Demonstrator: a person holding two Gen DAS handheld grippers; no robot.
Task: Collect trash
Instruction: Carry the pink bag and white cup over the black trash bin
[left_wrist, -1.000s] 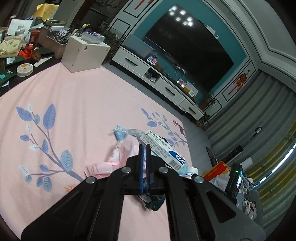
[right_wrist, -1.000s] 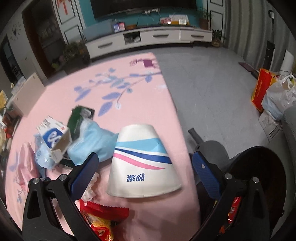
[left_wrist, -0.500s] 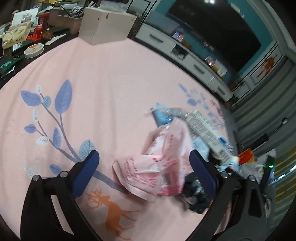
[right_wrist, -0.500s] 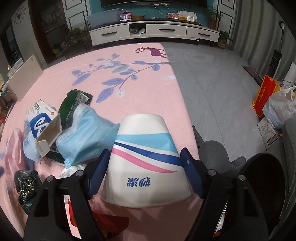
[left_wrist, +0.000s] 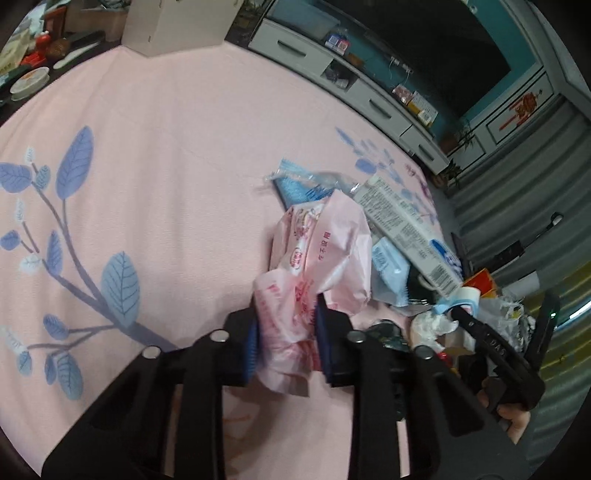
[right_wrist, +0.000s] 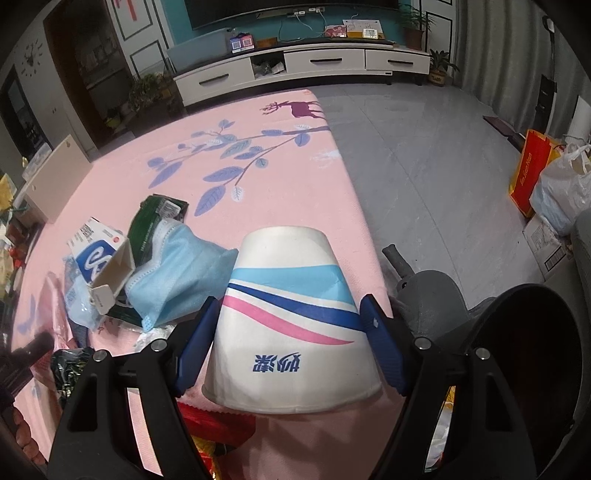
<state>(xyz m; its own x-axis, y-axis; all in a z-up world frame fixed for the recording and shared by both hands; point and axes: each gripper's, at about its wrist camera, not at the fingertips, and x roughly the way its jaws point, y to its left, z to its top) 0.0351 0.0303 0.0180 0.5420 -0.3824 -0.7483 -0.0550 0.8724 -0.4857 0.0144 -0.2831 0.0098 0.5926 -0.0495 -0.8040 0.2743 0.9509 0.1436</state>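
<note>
In the left wrist view my left gripper (left_wrist: 286, 341) is closed on the near end of a crumpled pink plastic bag (left_wrist: 321, 254) lying on the pink tablecloth (left_wrist: 166, 155). Behind the bag lie a blue wrapper (left_wrist: 295, 184) and a white toothpaste box (left_wrist: 406, 229). In the right wrist view my right gripper (right_wrist: 290, 343) clasps an upside-down white paper cup (right_wrist: 291, 314) with blue and pink stripes, both blue pads against its sides. A blue face mask (right_wrist: 177, 273), the toothpaste box (right_wrist: 99, 254) and a green wrapper (right_wrist: 155, 218) lie to its left.
A black bin (right_wrist: 517, 369) stands at the right by the table edge, with a grey object (right_wrist: 424, 291) beside it. A red snack wrapper (right_wrist: 214, 424) lies under the cup. A white box (left_wrist: 170, 26) and clutter stand at the table's far side. Bags (right_wrist: 554, 184) sit on the floor.
My left gripper opened, moved down to the pink bag and closed on its end. My right gripper narrowed from wide open onto the paper cup's sides.
</note>
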